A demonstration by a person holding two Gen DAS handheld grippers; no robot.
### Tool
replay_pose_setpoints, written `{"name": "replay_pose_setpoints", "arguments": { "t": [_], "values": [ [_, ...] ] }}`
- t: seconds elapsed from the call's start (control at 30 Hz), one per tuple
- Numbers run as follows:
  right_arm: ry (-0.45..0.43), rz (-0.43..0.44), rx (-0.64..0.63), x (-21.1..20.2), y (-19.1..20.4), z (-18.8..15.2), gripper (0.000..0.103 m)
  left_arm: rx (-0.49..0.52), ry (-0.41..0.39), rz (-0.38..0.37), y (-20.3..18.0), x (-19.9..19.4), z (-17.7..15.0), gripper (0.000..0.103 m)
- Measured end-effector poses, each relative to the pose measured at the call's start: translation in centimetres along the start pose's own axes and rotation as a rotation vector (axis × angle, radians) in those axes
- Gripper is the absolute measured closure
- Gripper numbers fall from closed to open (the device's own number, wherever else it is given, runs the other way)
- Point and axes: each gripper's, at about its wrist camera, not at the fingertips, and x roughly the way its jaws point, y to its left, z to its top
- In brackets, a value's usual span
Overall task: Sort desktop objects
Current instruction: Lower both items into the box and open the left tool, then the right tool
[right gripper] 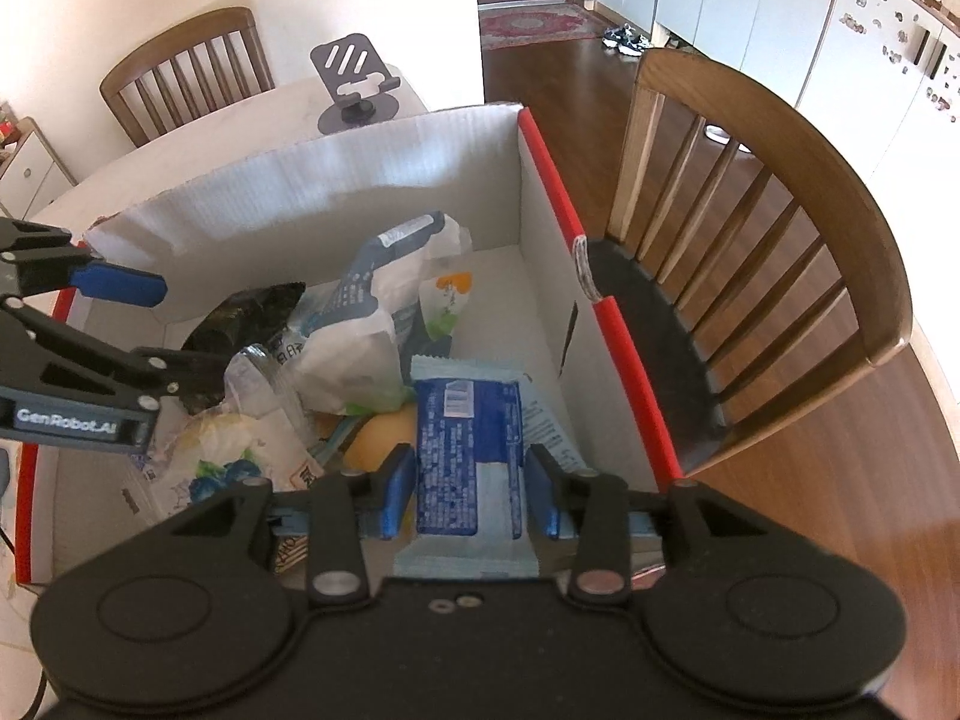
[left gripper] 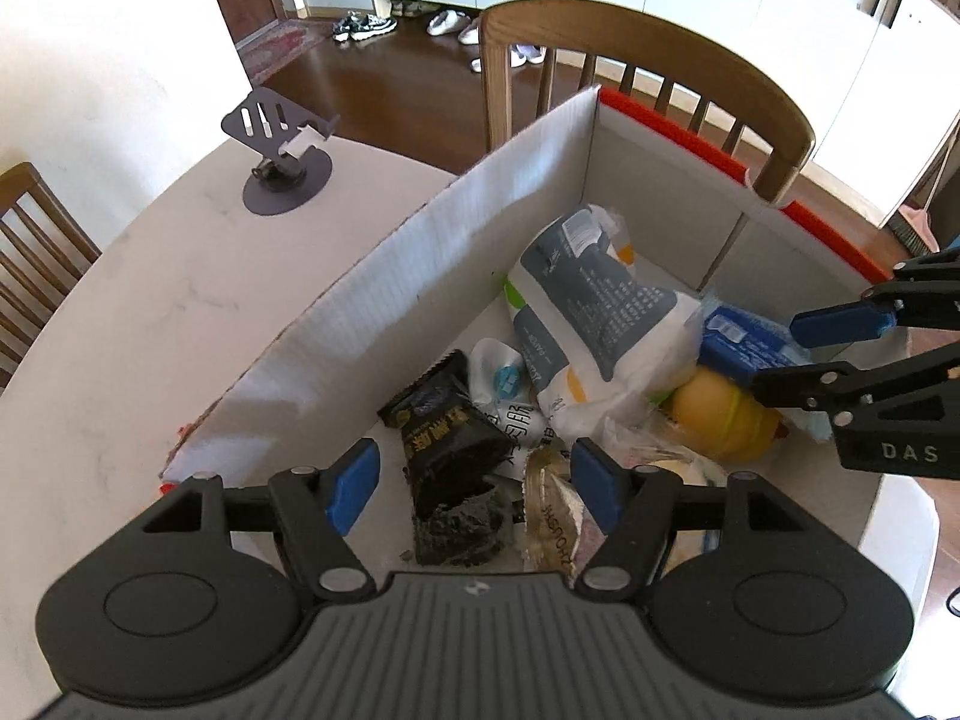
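A white cardboard box [left gripper: 480,228] with a red rim holds several snack packets. My left gripper [left gripper: 474,480] hangs open over its near corner, blue pads wide apart. A crumpled black snack packet [left gripper: 447,420] lies below the gap, and neither pad touches it. In the right wrist view the left gripper [right gripper: 192,330] shows at the left, spread in front of the black packet [right gripper: 240,318]. My right gripper [right gripper: 471,495] is shut on a blue packet [right gripper: 465,450] inside the box [right gripper: 336,180]. The left wrist view shows the right gripper [left gripper: 780,354] on the blue packet [left gripper: 738,342].
A white-and-grey bag [left gripper: 600,312] leans in the box's middle, with a yellow round item [left gripper: 720,414] and a blueberry-print packet [right gripper: 222,462] around it. A grey phone stand [left gripper: 282,162] stands on the pale table [left gripper: 120,330]. A wooden chair [right gripper: 780,240] is behind the box.
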Motion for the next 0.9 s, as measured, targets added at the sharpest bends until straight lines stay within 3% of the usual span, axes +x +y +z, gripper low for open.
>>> {"name": "replay_pose_setpoints", "arguments": {
  "t": [0.9],
  "values": [
    [-0.090, 0.088, -0.070, -6.8, 2.4, -1.6, 0.061, -0.137, -0.155, -0.019, -0.3, -8.4, -4.9, 0.029]
  ]
}}
